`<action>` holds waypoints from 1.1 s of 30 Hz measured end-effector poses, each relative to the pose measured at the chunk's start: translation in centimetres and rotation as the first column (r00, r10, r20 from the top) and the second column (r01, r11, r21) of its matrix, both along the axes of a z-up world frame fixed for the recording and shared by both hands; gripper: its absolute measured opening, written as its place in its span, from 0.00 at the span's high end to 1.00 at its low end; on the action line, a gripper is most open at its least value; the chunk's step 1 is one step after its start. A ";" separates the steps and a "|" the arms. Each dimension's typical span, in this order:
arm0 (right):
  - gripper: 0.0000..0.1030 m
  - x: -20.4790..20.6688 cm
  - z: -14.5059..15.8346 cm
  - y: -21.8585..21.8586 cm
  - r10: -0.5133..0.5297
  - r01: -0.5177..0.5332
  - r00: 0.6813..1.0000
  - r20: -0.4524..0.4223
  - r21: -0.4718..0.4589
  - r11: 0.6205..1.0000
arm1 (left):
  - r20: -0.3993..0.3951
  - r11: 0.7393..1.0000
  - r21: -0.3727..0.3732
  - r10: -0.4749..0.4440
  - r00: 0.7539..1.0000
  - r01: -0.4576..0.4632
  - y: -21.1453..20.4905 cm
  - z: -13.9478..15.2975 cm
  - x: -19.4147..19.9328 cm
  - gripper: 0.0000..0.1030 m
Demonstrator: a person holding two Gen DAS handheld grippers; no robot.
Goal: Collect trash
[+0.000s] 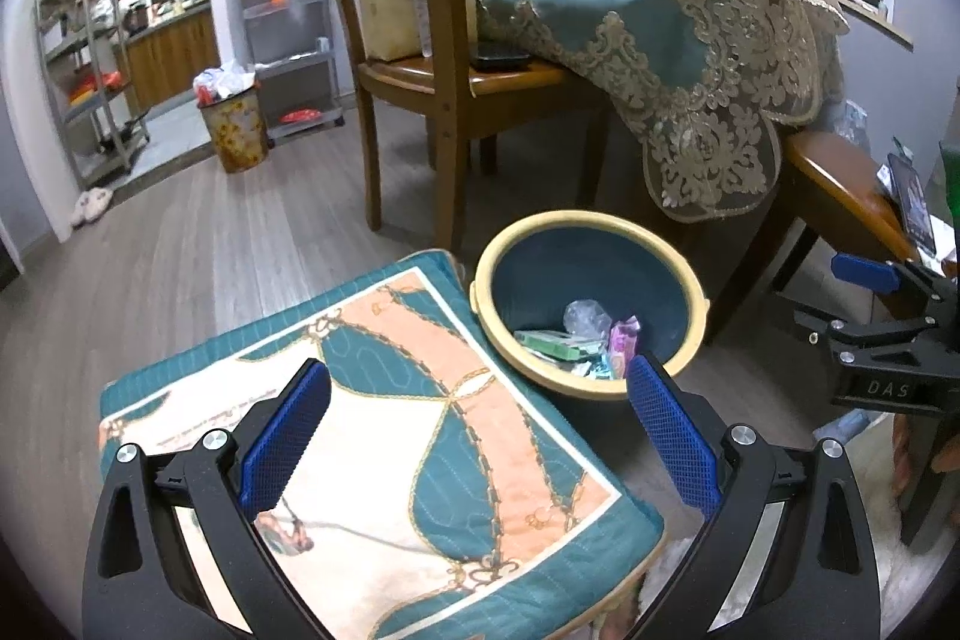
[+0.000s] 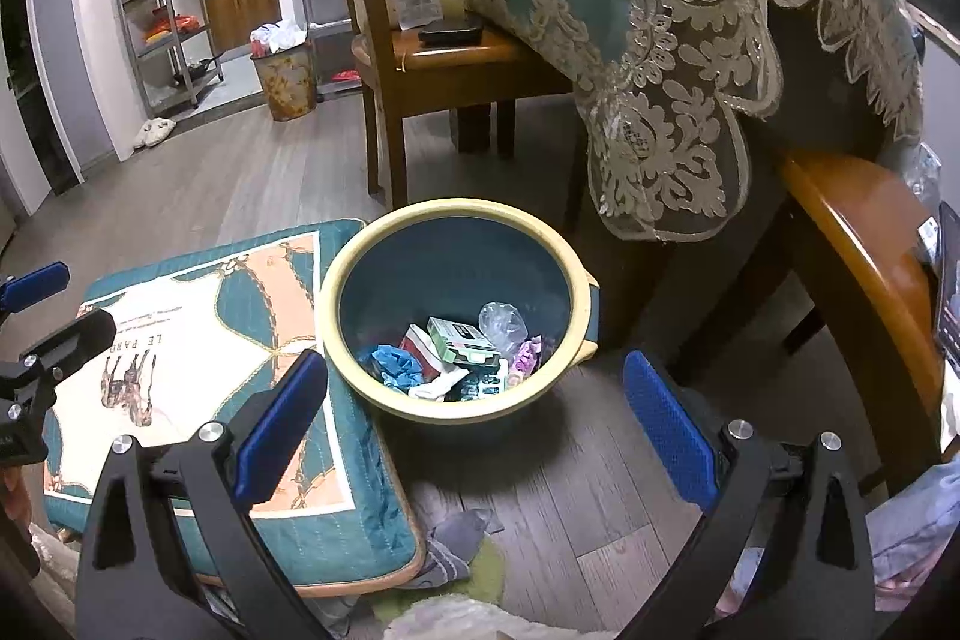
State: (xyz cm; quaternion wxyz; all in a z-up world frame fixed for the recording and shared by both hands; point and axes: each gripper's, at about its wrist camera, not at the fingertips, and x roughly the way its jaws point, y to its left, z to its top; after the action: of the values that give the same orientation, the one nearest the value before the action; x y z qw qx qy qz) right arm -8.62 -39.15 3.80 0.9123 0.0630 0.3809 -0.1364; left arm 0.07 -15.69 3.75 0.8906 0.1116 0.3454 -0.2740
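Right wrist view: bin [image 2: 336, 292] just ahead of right gripper [image 2: 474, 400], trash [image 2: 462, 346] already deposited.
Right gripper: spread wide, nothing held.
Left gripper [image 1: 480, 418]: spread wide, nothing held, over cushion [image 1: 420, 340].
Remaining: judged near completion; no loose trash identified.

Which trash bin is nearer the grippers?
The blue bin with the cream rim, beside the cushion, just ahead of both open grippers. The patterned bin, heaped with bags, stands far off by the shelves.
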 end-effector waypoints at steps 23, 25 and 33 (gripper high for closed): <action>0.06 0.1 -0.1 -0.3 -0.005 0.005 1.000 -0.005 0.004 1.000 | -0.019 1.000 0.018 -0.016 1.000 0.016 -0.8 -0.7 0.1 0.05; 0.06 0.1 -0.1 -0.3 -0.005 0.005 1.000 -0.005 0.004 1.000 | -0.021 1.000 0.017 -0.017 1.000 0.017 -0.8 -0.6 0.1 0.05; 0.06 0.1 -0.1 -0.3 -0.005 0.005 1.000 -0.005 0.005 1.000 | -0.023 1.000 0.018 -0.019 1.000 0.020 -0.9 -0.7 0.1 0.05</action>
State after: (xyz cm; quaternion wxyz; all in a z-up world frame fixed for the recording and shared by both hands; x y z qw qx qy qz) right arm -8.57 -39.45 3.73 0.9108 0.0661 0.3835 -0.1380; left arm 0.17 -16.57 3.06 0.8829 0.1201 0.3569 -0.2807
